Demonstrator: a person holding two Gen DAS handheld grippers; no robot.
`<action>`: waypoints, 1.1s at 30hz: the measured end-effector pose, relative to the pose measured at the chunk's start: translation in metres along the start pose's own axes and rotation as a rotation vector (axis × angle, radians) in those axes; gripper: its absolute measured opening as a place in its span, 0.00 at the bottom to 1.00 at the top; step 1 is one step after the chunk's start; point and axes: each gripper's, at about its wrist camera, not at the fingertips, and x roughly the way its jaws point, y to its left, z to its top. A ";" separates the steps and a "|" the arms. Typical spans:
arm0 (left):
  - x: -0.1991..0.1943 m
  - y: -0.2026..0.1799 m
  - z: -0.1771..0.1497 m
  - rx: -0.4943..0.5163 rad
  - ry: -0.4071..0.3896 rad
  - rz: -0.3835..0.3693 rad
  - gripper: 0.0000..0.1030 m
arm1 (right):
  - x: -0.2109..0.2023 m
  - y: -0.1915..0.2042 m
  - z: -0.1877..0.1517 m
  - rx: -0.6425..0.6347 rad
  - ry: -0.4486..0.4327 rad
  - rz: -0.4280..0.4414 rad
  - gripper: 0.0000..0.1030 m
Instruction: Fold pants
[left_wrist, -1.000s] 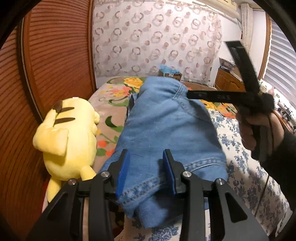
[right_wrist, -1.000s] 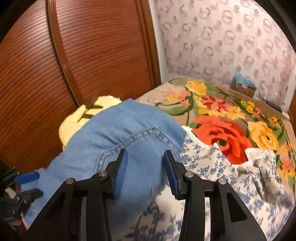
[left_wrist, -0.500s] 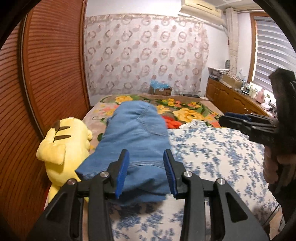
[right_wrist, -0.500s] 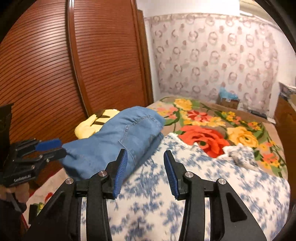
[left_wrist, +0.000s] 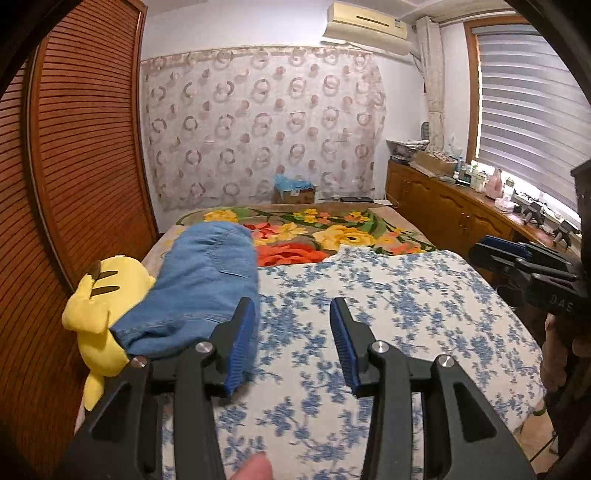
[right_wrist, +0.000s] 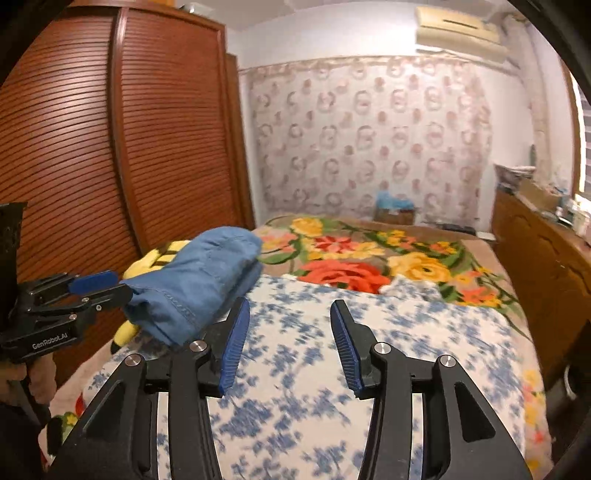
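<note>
With the folded pants (left_wrist: 201, 284) lying at the bed's (left_wrist: 388, 295) left edge against the plush toy (left_wrist: 107, 291), you held both grippers, left gripper (left_wrist: 291, 343) and right gripper (right_wrist: 288, 343), open-jawed and empty, best kept well clear of the fold.

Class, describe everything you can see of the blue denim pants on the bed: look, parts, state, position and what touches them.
The pants are mid-blue denim with lighter stitched seams, a back pocket showing on top and a hemmed edge at the near end. They lie folded into a thick, layered bundle along the bed's left side, partly on the blue-flowered sheet and partly against the yellow plush toy. Neither the left gripper nor the right gripper holds them; both are open.
</note>
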 end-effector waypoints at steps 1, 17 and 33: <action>-0.001 -0.007 -0.001 0.002 0.002 0.006 0.40 | -0.008 -0.004 -0.002 0.008 -0.006 -0.016 0.46; -0.031 -0.079 -0.007 0.041 -0.050 -0.051 0.44 | -0.100 -0.049 -0.041 0.099 -0.096 -0.247 0.58; -0.035 -0.085 -0.008 0.043 -0.056 -0.042 0.44 | -0.099 -0.054 -0.042 0.107 -0.098 -0.261 0.59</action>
